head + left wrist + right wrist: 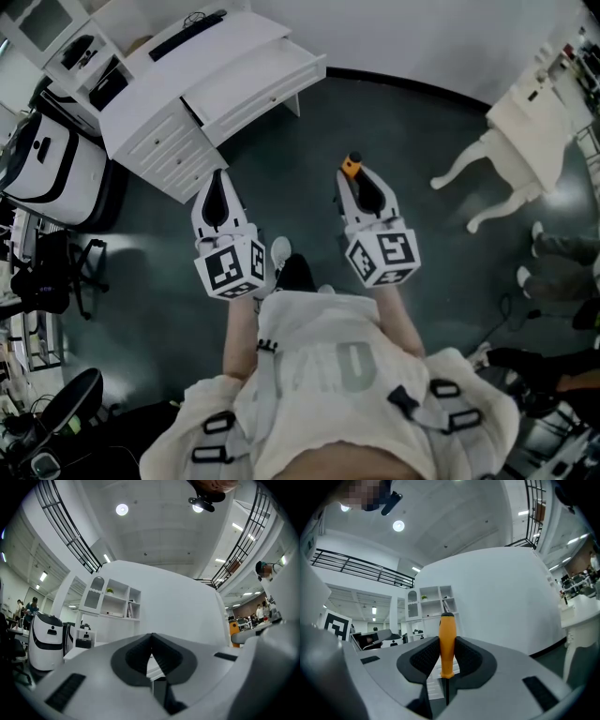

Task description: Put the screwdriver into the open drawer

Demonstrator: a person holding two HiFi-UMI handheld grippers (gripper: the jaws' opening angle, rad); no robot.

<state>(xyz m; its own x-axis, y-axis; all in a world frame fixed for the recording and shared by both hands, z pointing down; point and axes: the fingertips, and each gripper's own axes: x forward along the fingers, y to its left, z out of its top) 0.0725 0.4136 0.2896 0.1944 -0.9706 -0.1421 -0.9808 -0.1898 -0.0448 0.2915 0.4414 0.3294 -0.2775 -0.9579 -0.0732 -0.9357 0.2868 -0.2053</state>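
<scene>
My right gripper (357,174) is shut on a screwdriver (351,167) with an orange handle. In the right gripper view the handle (446,639) stands upright between the black pads (423,658), and its thin dark shaft runs down below them. My left gripper (218,178) is held level beside the right one, shut with nothing in it; its ribbed pads (138,654) meet at the tip. Ahead and to the left stands a white desk (155,131) with its wide top drawer (255,82) pulled out. Both grippers hover over the dark floor, short of the desk.
A white table with curved legs (518,127) stands at the right. A white rounded machine (47,164) sits left of the desk, with a dark chair (56,412) below it. Someone's shoes (553,246) are at the right edge. A white shelf unit (112,599) backs the desk.
</scene>
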